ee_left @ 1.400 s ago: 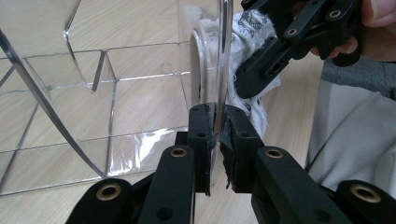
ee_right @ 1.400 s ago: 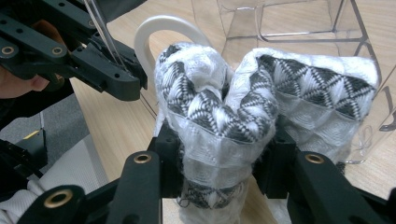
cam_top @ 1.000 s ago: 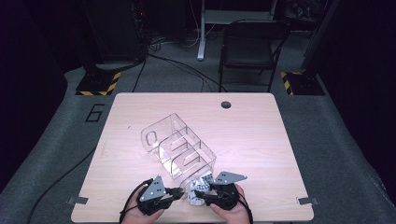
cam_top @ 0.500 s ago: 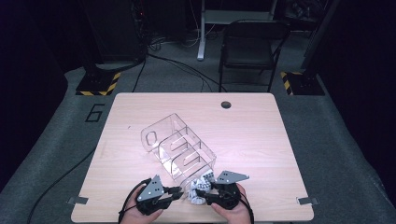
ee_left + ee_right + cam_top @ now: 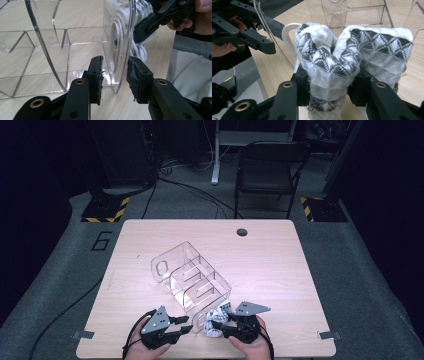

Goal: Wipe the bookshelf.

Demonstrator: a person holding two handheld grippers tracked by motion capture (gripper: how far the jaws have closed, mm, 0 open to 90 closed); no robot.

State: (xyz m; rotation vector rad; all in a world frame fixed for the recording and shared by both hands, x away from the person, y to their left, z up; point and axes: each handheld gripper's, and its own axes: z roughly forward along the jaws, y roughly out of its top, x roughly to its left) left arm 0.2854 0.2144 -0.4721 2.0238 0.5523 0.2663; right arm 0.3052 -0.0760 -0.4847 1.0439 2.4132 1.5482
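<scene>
two grippers work at the near edge of the table (image 5: 280,255), and the coming move turns on how the rolled cloth lies against the open end of the clear organizer. nearest the person, the right gripper (image 5: 231,326) pinches a black-and-white patterned cloth (image 5: 342,62), folded into a fat bundle that bulges up between its pads; the bundle sits just in front of the organizer's nearest wall, touching it or nearly so, and its length runs roughly upright out of the jaws. the left gripper (image 5: 186,324) is a little to the left, about equally close to the clear acrylic organizer (image 5: 192,277). its jaws have just been opening and now stand spread on either side of the organizer's near end wall (image 5: 120,47); the wall's lower edge hangs in the gap, and neither pad (image 5: 96,75) visibly presses on it. so the left gripper looks to have let go of the wall while the right one carries the cloth, which probably has to go up and over that wall into the first slot. beyond, the organizer's long axis runs diagonally away toward the table's far left, its dividers (image 5: 187,280) one behind another. transparency makes it hard to tell which slot is nearest, and whether the cloth already touches the wall. a chair (image 5: 267,170) stands behind the table.
</scene>
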